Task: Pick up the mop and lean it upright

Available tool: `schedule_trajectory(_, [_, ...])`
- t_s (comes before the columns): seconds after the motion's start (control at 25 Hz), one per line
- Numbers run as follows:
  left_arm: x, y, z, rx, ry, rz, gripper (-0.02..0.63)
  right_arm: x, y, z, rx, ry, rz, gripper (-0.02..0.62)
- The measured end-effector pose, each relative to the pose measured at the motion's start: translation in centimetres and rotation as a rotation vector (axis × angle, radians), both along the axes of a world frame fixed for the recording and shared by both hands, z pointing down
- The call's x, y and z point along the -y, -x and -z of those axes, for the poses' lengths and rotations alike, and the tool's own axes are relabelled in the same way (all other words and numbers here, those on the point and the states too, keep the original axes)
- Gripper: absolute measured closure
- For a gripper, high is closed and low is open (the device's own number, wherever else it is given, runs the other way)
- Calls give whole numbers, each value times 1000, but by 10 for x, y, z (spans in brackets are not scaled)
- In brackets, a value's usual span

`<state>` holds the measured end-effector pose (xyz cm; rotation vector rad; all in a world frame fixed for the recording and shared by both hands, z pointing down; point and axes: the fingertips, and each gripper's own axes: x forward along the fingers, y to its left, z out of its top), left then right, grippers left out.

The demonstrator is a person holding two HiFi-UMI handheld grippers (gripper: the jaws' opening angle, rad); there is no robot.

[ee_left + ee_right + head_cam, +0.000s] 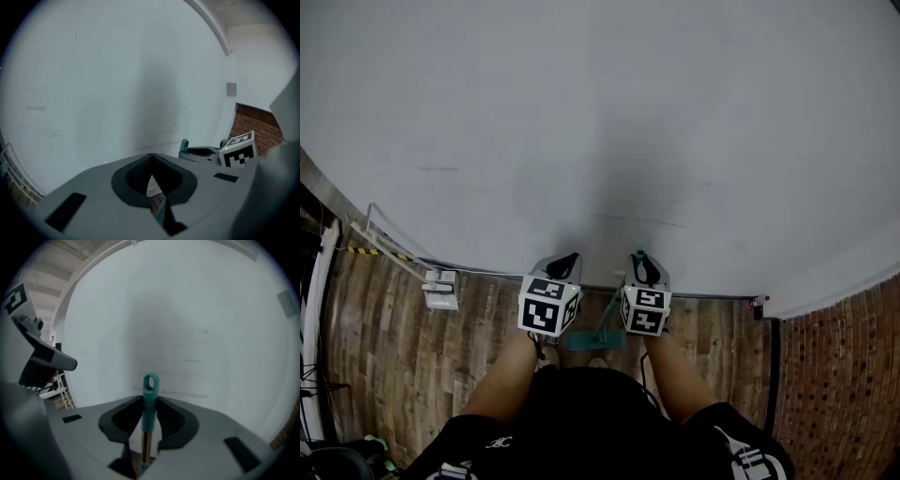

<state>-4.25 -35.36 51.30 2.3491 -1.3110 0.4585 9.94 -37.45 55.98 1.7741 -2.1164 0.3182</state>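
The mop stands nearly upright in front of the white wall. Its teal handle tip (640, 253) pokes up past my right gripper (643, 268), and its teal head (581, 339) rests on the wood floor between the person's legs. In the right gripper view the handle (149, 404) runs up between the pads, with my right gripper (149, 425) shut on it just below the hanging loop. My left gripper (565, 263) is held beside it to the left, apart from the handle. Its jaw tips (150, 161) meet with nothing between them. The handle tip (184, 144) also shows in the left gripper view.
The white wall (600, 122) fills the space ahead. Wood floor (394, 366) lies below, with a brick wall (853, 375) at the right. A white rack (439, 289) stands by the skirting at the left, a small red-tipped fitting (757, 302) at the right.
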Motion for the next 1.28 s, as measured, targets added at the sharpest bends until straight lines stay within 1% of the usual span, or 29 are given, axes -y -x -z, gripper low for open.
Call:
schedule_trajectory(0.16, [-3, -9, -2, -15, 6, -19, 609, -16, -8, 3, 6, 7, -10, 488])
schedule_trajectory(0.32, [-1, -18, -4, -23, 8, -35, 609, -20, -14, 4, 9, 10, -21, 488])
schedule_trajectory(0.48, [2, -23, -3, -6, -6, -46, 609, -21, -15, 3, 10, 13, -24, 488])
schedule_trajectory(0.6, [4, -25, -5, 9, 11, -44, 610, -20, -18, 3, 10, 12, -32, 488])
schedule_trajectory(0.8, [4, -29, -4, -24, 14, -59, 609, -16, -19, 1, 8, 14, -33, 488])
schedule_trajectory(0.96, [4, -29, -2, -13, 3, -65, 609, -14, -16, 2, 5, 13, -30, 488])
schedule_trajectory(1.28, [1, -24, -5, 6, 13, -61, 609, -14, -10, 2, 4, 11, -12, 488])
